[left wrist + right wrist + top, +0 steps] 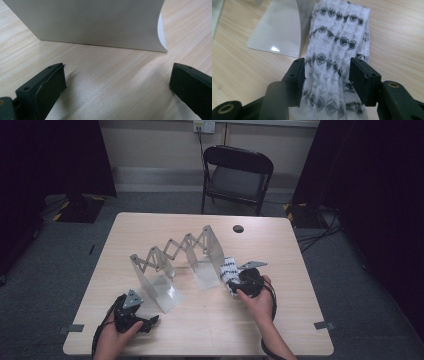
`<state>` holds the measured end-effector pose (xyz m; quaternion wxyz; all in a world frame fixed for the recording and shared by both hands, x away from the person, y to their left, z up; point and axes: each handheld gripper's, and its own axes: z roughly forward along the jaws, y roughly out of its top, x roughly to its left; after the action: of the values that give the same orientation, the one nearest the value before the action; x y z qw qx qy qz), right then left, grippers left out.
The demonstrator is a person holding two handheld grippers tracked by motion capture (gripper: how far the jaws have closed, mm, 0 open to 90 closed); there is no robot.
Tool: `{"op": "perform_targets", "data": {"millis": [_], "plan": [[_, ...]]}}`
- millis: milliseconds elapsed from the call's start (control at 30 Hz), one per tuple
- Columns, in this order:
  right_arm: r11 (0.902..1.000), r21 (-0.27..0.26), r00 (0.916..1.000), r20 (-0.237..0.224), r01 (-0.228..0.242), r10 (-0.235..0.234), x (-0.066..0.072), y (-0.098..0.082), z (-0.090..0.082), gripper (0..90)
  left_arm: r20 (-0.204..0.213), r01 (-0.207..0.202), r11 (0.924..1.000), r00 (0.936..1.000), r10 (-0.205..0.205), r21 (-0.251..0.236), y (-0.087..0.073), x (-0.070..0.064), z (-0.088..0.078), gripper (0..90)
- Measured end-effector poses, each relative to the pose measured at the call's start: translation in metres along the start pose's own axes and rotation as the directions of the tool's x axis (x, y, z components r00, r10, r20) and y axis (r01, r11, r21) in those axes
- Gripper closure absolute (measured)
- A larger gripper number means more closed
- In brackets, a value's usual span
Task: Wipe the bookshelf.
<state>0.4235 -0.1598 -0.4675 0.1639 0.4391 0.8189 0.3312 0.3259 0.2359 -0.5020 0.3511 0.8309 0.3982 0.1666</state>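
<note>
A white cloth with black diamond rows [339, 32] lies on the wooden table [280, 330], against the right end plate [277, 30] of an expanding metal rack [175, 255]. My right gripper [327, 72] straddles the cloth [229, 270]; its jaws stand beside the fabric, which lies flat and unpinched between them. My left gripper [150, 322] rests low near the table's front left, pointing at the rack's near plate [95, 22]. The left gripper [117, 80] has its jaws wide apart with only bare wood between them.
The rack stretches diagonally across the table's middle, its plates joined by scissor links. A dark round hole [238, 228] sits near the far edge. A black folding chair [237, 175] stands behind the table. Tape marks sit at the front corners.
</note>
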Motion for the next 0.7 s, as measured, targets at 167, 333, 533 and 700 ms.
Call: {"op": "perform_targets", "data": {"millis": [167, 333, 533, 700], "plan": [[0.9989, 0.004, 0.9988, 0.010, -0.047, 0.047, -0.002, -0.009, 0.012, 71.3, 0.000, -0.004, 1.0000, 1.0000, 0.004, 0.003, 0.000, 0.000, 0.000, 0.2], [0.9981, 0.008, 0.9978, 0.028, -0.060, 0.060, 0.000, -0.006, 0.006, 77.8, 0.000, -0.003, 1.0000, 1.0000, 0.003, 0.003, 0.000, 0.000, 0.000, 0.2], [0.9976, -0.015, 0.9975, 0.021, -0.067, 0.067, 0.000, 0.002, -0.007, 78.8, 0.000, -0.005, 1.0000, 1.0000, 0.005, 0.003, 0.000, 0.000, 0.000, 0.2], [0.9983, -0.042, 0.9981, 0.044, -0.041, 0.043, -0.002, 0.016, -0.029, 79.3, 0.000, -0.005, 1.0000, 1.0000, 0.005, 0.003, 0.000, 0.000, 0.000, 0.2]]}}
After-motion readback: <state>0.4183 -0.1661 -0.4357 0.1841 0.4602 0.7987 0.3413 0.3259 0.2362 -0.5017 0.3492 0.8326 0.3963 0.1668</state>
